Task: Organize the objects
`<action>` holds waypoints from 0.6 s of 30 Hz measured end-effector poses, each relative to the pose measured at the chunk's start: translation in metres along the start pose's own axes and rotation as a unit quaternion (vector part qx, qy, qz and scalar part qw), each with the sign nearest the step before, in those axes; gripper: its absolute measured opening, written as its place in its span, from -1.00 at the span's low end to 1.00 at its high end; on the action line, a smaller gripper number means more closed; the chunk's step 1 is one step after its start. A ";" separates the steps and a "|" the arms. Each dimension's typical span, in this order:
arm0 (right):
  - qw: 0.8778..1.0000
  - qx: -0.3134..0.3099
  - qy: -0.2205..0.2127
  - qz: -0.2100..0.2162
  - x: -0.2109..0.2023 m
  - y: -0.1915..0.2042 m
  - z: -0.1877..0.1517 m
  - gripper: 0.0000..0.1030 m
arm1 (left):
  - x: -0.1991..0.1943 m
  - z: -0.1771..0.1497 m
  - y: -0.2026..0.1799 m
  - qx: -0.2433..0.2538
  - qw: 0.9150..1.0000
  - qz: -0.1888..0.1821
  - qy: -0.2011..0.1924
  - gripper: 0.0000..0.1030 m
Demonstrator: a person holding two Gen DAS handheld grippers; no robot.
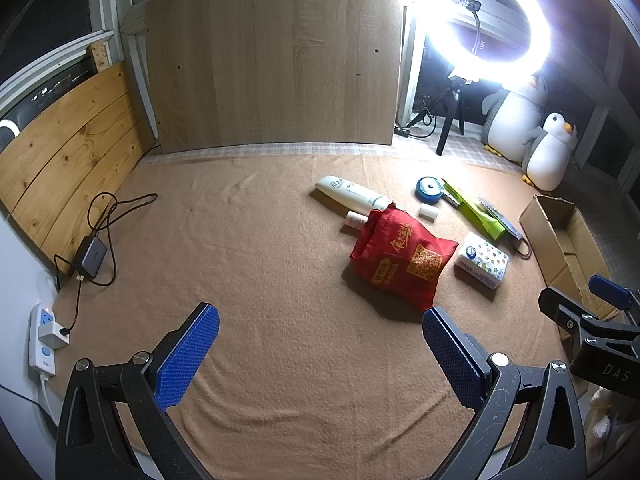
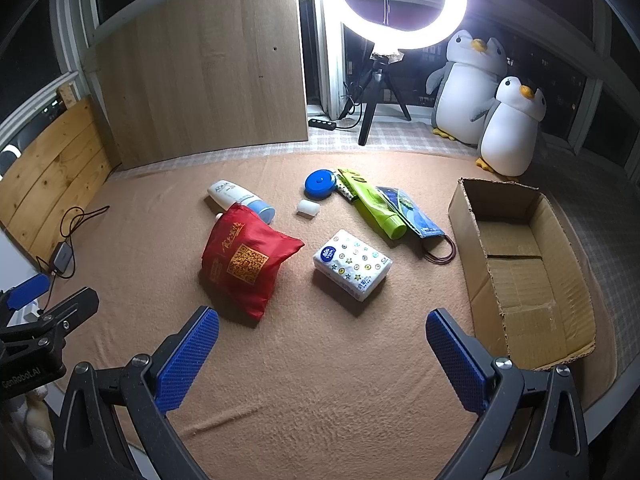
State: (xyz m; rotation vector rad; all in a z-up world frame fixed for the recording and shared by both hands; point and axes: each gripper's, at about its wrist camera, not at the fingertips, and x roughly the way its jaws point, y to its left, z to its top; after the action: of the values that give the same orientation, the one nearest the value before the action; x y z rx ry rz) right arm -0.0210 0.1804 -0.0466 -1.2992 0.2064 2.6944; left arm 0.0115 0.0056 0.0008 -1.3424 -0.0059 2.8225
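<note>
Both grippers hang over the tan blanket point(image 2: 320, 380) with nothing between their fingers: the left gripper point(image 1: 320, 356) and the right gripper point(image 2: 322, 354) each show blue pads spread wide, at the bottom of their own views, with bare blanket in the gap.

The things to be sorted lie in a loose cluster at mid-frame. In the right wrist view the tissue pack point(image 2: 352, 264) sits just above the gap between the fingers, slightly right of centre, its long axis running from upper left to lower right. The red bag point(image 2: 246, 256) lies left of it, close but apart. Further up are the white bottle point(image 2: 240, 200), the blue round tin point(image 2: 319, 184), a small white roll point(image 2: 307, 208), the green tube point(image 2: 374, 206) and a blue packet point(image 2: 416, 216) partly under it. The open cardboard box point(image 2: 520, 264) fills the right side of that view and looks empty.

In the left wrist view the red bag point(image 1: 402, 258) is up and right of the fingers, the tissue pack point(image 1: 482, 260) beyond it, and the box point(image 1: 560, 240) at the far right edge.

The right gripper looks nearer to the tissue pack and to the box, so a first pick there would call for fingers set across the pack's short side.
</note>
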 end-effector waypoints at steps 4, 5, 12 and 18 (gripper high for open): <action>1.000 0.001 0.002 0.000 0.000 0.000 -0.002 0.99 | 0.001 0.000 -0.001 0.001 1.000 -0.001 0.001 1.00; 1.000 0.002 0.002 0.000 0.000 0.000 -0.003 0.99 | 0.001 0.000 -0.002 0.001 1.000 -0.001 0.001 1.00; 1.000 0.004 0.004 0.000 0.001 -0.003 -0.001 0.99 | 0.001 -0.001 -0.005 0.002 1.000 -0.001 -0.001 1.00; 1.000 0.005 0.003 0.000 -0.001 -0.003 -0.001 0.99 | 0.000 -0.002 -0.006 0.003 1.000 -0.001 -0.003 1.00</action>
State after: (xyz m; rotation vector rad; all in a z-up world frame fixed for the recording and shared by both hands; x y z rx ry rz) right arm -0.0192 0.1830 -0.0468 -1.3047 0.2191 2.6871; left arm 0.0131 0.0112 0.0000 -1.3316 -0.0002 2.8224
